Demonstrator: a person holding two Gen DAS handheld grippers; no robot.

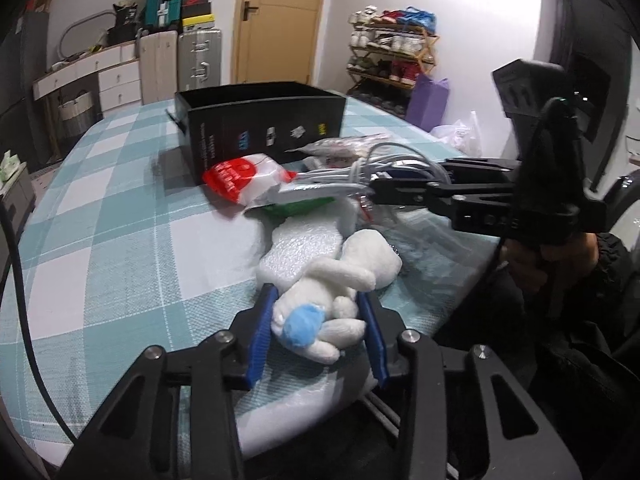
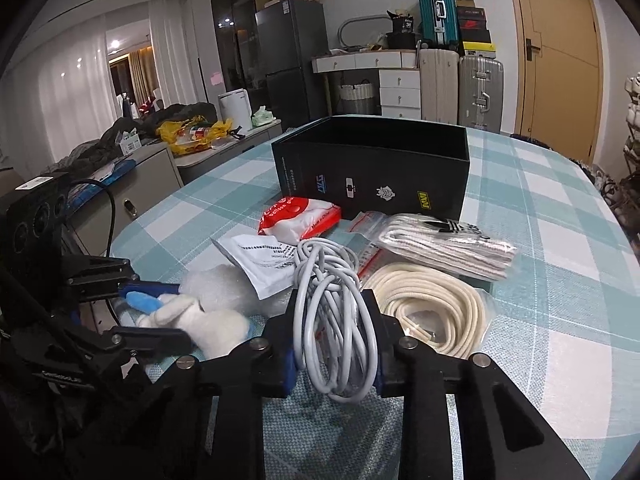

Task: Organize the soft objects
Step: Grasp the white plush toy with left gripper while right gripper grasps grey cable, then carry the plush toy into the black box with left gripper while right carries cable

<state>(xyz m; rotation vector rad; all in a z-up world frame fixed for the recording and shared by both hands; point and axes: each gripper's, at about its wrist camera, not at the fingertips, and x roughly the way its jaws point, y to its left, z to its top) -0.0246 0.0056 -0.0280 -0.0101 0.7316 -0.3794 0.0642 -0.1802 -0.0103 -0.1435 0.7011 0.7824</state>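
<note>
The left gripper [image 1: 316, 316] clamps the white plush rabbit with a blue patch [image 1: 320, 304] on the teal-checked tablecloth [image 1: 120, 240]. Only the right wrist view shows the right gripper [image 2: 334, 344] squeezing the coiled grey cable [image 2: 332, 312], beside bagged cream rope [image 2: 432, 308].

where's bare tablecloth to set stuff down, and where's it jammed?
Free: the cloth left of the box and plush, and the stretch right of the box and rope, toward the door. Jammed: the strip in front of the box, with pouch, cable, rope and bagged laces overlapping.
</note>
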